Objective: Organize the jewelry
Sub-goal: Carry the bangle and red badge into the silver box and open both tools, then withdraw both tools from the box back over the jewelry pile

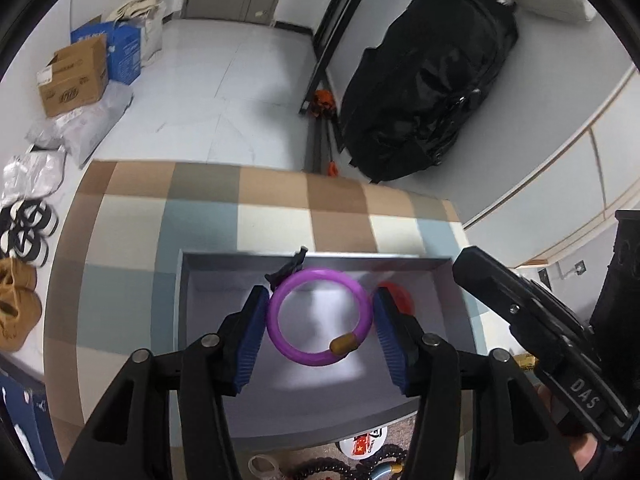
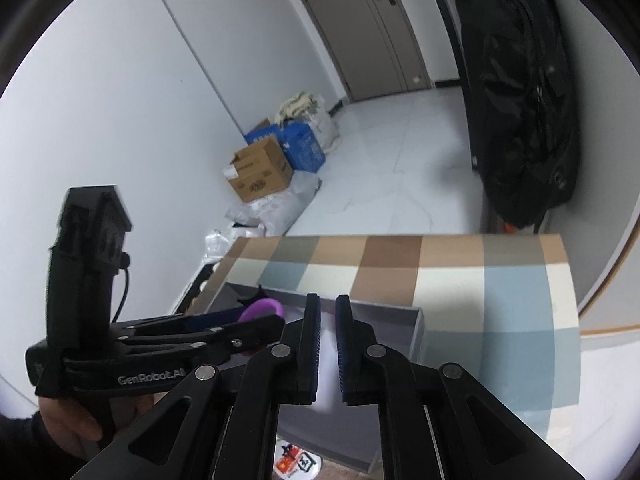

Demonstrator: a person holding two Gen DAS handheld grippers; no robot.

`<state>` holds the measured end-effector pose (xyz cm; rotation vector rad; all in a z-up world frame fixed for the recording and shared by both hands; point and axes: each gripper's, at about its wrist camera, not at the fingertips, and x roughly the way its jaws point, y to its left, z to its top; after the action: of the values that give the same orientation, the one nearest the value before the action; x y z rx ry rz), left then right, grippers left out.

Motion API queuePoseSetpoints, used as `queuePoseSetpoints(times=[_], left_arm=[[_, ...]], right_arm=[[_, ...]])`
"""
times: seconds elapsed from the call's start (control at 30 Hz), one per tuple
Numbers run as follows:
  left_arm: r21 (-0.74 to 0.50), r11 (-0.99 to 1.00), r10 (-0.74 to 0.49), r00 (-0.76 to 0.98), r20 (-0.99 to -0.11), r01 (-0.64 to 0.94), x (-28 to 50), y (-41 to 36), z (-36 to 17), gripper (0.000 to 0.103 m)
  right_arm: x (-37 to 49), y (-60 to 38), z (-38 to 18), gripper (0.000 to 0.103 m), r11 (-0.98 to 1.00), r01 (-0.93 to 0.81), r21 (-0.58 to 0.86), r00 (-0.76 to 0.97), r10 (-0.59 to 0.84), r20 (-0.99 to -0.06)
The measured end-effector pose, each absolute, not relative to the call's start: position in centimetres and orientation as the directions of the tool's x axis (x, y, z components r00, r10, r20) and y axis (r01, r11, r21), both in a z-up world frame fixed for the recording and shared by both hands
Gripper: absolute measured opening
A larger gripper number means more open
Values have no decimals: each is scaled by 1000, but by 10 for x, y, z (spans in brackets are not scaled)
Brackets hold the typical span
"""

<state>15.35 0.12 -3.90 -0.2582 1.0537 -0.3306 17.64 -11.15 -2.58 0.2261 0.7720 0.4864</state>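
A purple bangle (image 1: 318,322) with a gold bead lies between the blue pads of my left gripper (image 1: 320,294), over the grey tray (image 1: 200,320). The pads stand just clear of its sides, so the gripper is open. A small black clip (image 1: 290,268) and a blurred red piece (image 1: 396,298) sit at the tray's far wall. In the right wrist view my right gripper (image 2: 328,300) hangs over the same tray (image 2: 416,320), jaws a narrow slit apart with nothing in them. The bangle (image 2: 264,306) shows to its left, behind the left gripper (image 2: 276,322). From the right, the right gripper (image 1: 466,260) reaches in.
The tray rests on a checked cloth (image 1: 272,216) covering the table. Black bead strings (image 1: 320,470) and a round badge (image 1: 362,442) lie near the tray's front. Past the table edge are a black backpack (image 1: 428,80), cardboard boxes (image 1: 74,76) and shoes (image 1: 18,304).
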Motion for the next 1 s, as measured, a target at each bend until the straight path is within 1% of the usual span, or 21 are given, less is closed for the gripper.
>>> queuePoseSetpoints(times=[0.03, 0.07, 0.1, 0.17, 0.2, 0.23, 0.27, 0.3, 0.33, 0.4, 0.57, 0.6, 0.77, 0.9, 1.0], left_arm=[[-363, 920, -387, 464, -797, 144, 152, 3, -38, 75], [-369, 918, -391, 483, -784, 145, 148, 5, -34, 81], [-373, 916, -394, 493, -776, 145, 148, 6, -33, 81], [-380, 914, -400, 495, -772, 145, 146, 9, -30, 81], [-377, 915, -396, 495, -773, 142, 146, 9, -30, 81], [-374, 918, -389, 502, -773, 135, 145, 11, -29, 81], [-370, 920, -382, 507, -773, 130, 145, 10, -29, 81], [-363, 924, -373, 511, -775, 124, 144, 10, -28, 81], [-351, 929, -359, 517, -777, 117, 143, 10, -26, 81], [-341, 933, -349, 529, -773, 117, 141, 9, -25, 81], [-284, 952, -295, 586, -755, 114, 129, 7, -13, 81], [-281, 953, -293, 596, -748, 116, 127, 8, -12, 81], [-250, 962, -262, 625, -735, 110, 115, 10, -9, 81], [-208, 975, -211, 653, -727, 83, 103, 12, -8, 81], [-206, 976, -198, 685, -701, 71, 88, 16, -4, 81]], right_arm=[[175, -113, -24, 22, 864, -334, 376, 622, 502, -601], [175, -115, -22, 32, 858, -335, 388, 626, 511, -589], [175, -117, -20, 44, 854, -335, 399, 633, 517, -576], [173, -121, -17, 56, 855, -329, 402, 647, 514, -563], [172, -122, -15, 57, 856, -326, 401, 654, 511, -559], [171, -123, -14, 60, 858, -325, 397, 658, 507, -557], [170, -124, -14, 72, 863, -323, 389, 664, 499, -557], [168, -124, -13, 80, 868, -321, 380, 671, 491, -555], [167, -125, -12, 83, 871, -318, 375, 678, 485, -553], [166, -125, -11, 96, 875, -311, 371, 678, 478, -559], [159, -127, -10, 101, 873, -312, 374, 673, 481, -562], [158, -127, -10, 103, 877, -306, 369, 671, 474, -570], [146, -127, -13, 103, 888, -286, 359, 662, 455, -596], [134, -128, -11, 103, 895, -277, 348, 681, 439, -586], [125, -127, -14, 103, 901, -271, 339, 682, 428, -593]])
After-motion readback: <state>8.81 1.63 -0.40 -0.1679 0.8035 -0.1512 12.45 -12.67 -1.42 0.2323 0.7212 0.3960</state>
